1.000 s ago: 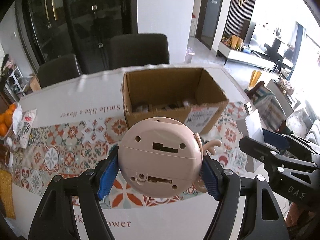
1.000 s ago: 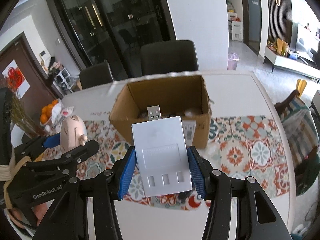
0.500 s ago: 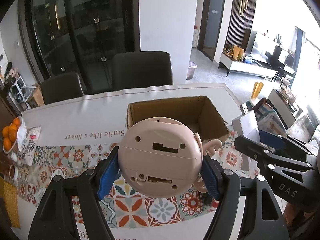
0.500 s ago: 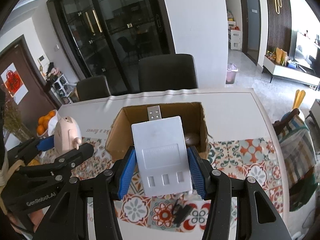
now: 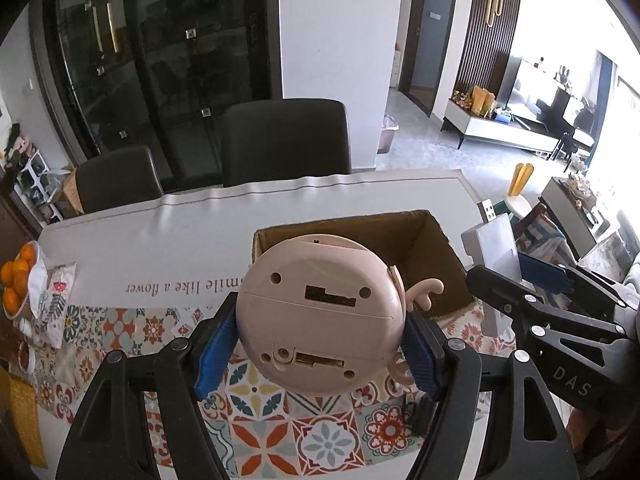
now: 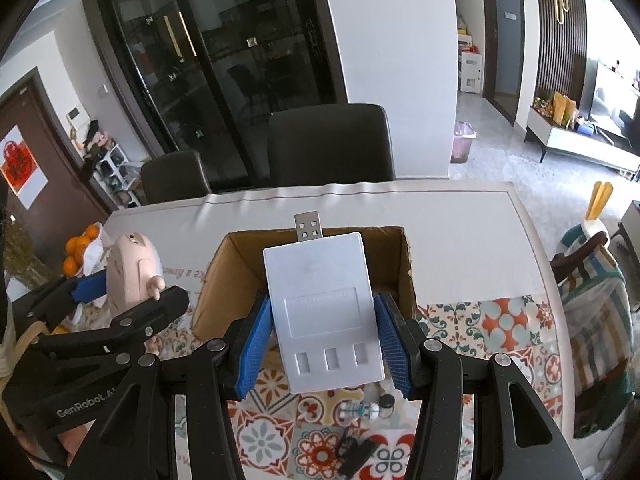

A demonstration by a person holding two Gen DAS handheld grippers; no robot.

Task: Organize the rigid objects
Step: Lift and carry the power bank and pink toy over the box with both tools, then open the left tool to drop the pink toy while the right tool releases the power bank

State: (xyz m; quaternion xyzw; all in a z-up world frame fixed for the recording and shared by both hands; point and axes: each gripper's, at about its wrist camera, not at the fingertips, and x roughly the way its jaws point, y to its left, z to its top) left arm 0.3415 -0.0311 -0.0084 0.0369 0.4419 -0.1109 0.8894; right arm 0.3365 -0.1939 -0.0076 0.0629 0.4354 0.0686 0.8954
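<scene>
The cardboard box (image 6: 304, 280) on the patterned tablecloth (image 6: 500, 320) now sits right beneath my raised tongs, closer than a second ago. My left gripper (image 5: 320, 344) pinches the pink pig toy (image 5: 320, 320) by its rim. My right gripper (image 6: 320, 340) clamps the white USB charger (image 6: 324, 312) over the opening, so I judge both ready to drop.

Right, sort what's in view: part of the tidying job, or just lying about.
Job:
- round pink plastic toy, clamped in left tool
- flat white plastic USB device, clamped in right tool
- open brown cardboard box

Lying about:
- oranges
- black dining chairs
- patterned tablecloth
</scene>
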